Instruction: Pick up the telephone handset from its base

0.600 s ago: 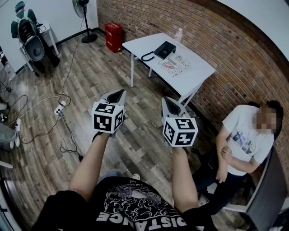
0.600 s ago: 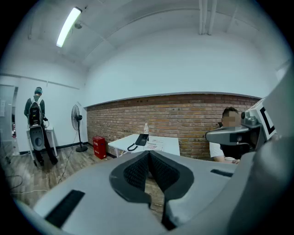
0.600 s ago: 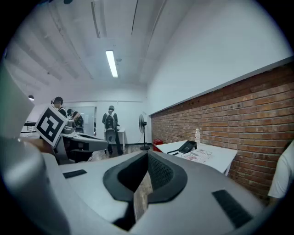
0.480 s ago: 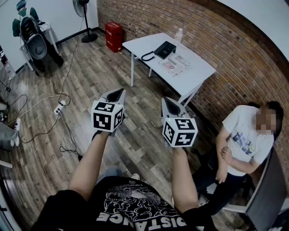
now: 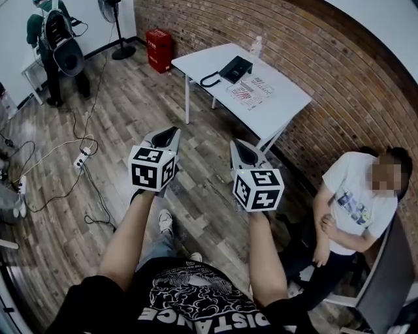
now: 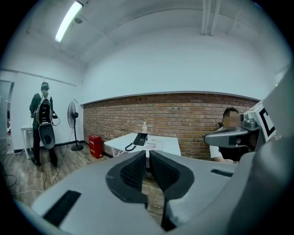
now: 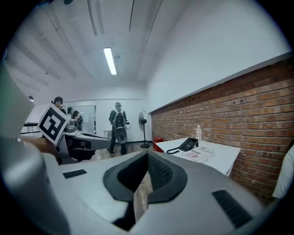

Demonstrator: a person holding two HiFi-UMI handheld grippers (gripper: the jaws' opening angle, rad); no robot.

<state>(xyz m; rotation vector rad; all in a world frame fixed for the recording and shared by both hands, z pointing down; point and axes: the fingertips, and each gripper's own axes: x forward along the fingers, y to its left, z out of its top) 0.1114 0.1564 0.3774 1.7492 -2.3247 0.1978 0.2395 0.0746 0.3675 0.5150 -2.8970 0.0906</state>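
A black telephone (image 5: 235, 68) stands on the white table (image 5: 281, 98) against the brick wall, its handset resting on the base, a coiled cord hanging at the left. It also shows far off as the telephone (image 6: 139, 138) in the left gripper view and the telephone (image 7: 188, 144) in the right gripper view. My left gripper (image 5: 167, 136) and right gripper (image 5: 240, 149) are held side by side over the wooden floor, well short of the table. Both are shut with nothing between their jaws; the left gripper (image 6: 147, 155) and the right gripper (image 7: 147, 153) point towards the table.
Papers (image 5: 251, 91) and a clear bottle (image 5: 255, 47) share the table. A person in a white shirt (image 5: 358, 202) sits at the right. A red box (image 5: 159, 49), a fan (image 5: 112, 16), a standing person with a backpack (image 5: 60, 45) and floor cables (image 5: 78, 160) lie to the left.
The view has drawn slightly nearer the table and a shoe has stepped forward below the left arm. The person with the backpack has shifted right. Both grippers stay shut.
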